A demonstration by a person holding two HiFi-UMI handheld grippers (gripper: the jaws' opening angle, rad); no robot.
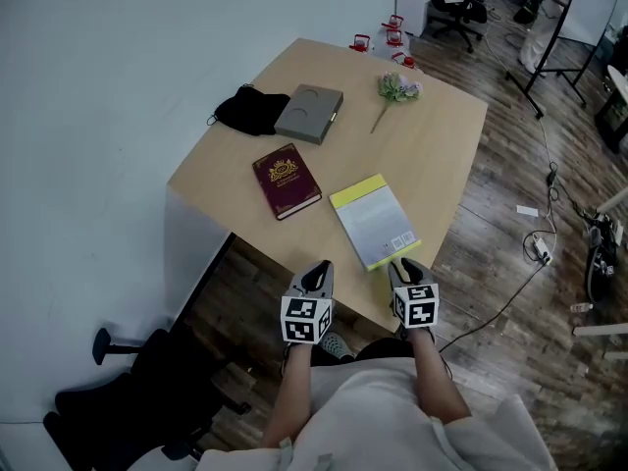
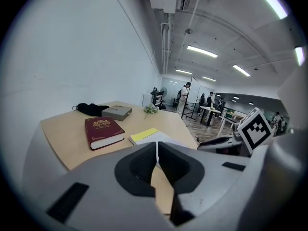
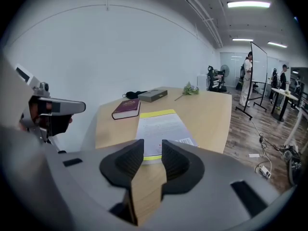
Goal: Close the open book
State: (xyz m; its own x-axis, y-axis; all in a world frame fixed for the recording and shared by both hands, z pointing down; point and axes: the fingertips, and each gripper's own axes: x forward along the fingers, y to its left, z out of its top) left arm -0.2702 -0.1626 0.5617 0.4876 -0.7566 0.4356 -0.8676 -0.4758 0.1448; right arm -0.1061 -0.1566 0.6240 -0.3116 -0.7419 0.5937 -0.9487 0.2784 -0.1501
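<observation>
A book with a yellow spine strip and a pale grey cover (image 1: pixel 373 219) lies flat and closed near the table's front edge, a barcode on its upper face. It also shows in the left gripper view (image 2: pixel 144 135) and the right gripper view (image 3: pixel 161 126). A closed maroon book (image 1: pixel 286 180) lies to its left. My right gripper (image 1: pixel 402 266) hovers just off the yellow book's near end; its jaws (image 3: pixel 153 146) stand apart with nothing between them. My left gripper (image 1: pixel 319 266) hangs off the table's front edge, its jaws (image 2: pixel 157 146) shut on nothing.
On the wooden table (image 1: pixel 432 145) a grey box (image 1: pixel 310 113), a black cloth (image 1: pixel 250 109) and a small flower sprig (image 1: pixel 396 88) lie towards the far side. A black office chair (image 1: pixel 147 371) stands on the floor at the lower left. Cables (image 1: pixel 540 248) lie on the floor at the right.
</observation>
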